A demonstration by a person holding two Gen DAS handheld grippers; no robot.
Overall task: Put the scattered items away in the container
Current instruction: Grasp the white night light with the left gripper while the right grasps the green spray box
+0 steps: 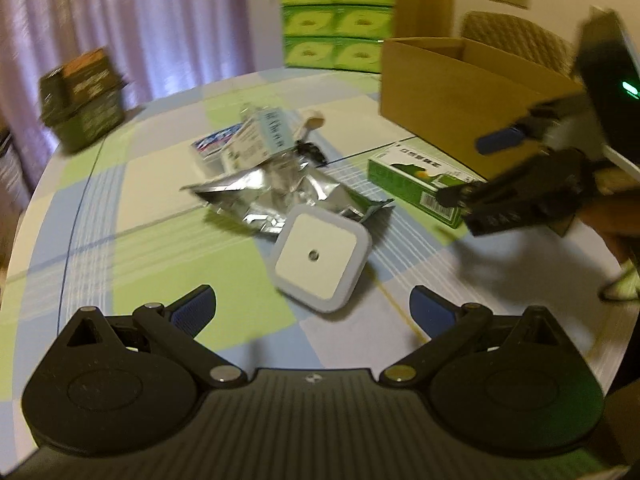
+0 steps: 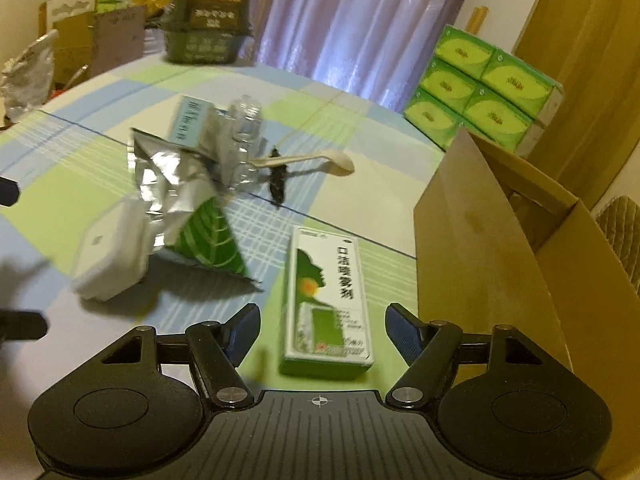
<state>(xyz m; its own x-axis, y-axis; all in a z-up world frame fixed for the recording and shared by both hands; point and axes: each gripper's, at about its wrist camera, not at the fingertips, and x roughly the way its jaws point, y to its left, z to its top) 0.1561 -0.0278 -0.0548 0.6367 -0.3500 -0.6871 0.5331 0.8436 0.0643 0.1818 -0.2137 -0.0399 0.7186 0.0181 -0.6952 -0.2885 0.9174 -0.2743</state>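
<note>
A white square night light (image 1: 320,262) (image 2: 110,258) lies on the checked tablecloth just ahead of my open left gripper (image 1: 312,314), not between its fingers. Behind it lies a crumpled silver foil bag (image 1: 276,196) (image 2: 180,192), then small medicine boxes (image 1: 248,136) and a clear blister pack (image 2: 244,136). A green and white spray box (image 1: 416,182) (image 2: 328,300) lies beside the open cardboard box (image 1: 452,100) (image 2: 480,264). My right gripper (image 2: 322,334) (image 1: 468,172) is open, with the spray box's near end between its fingertips. A wooden spoon (image 2: 320,160) lies further back.
A dark green carton (image 1: 82,100) (image 2: 206,28) stands at the table's far edge by the curtain. Stacked green tissue boxes (image 1: 338,20) (image 2: 484,88) stand behind the cardboard box. Brown cartons (image 2: 96,36) and a foil bag (image 2: 28,76) sit beyond the table. A wicker chair (image 1: 516,36) stands behind.
</note>
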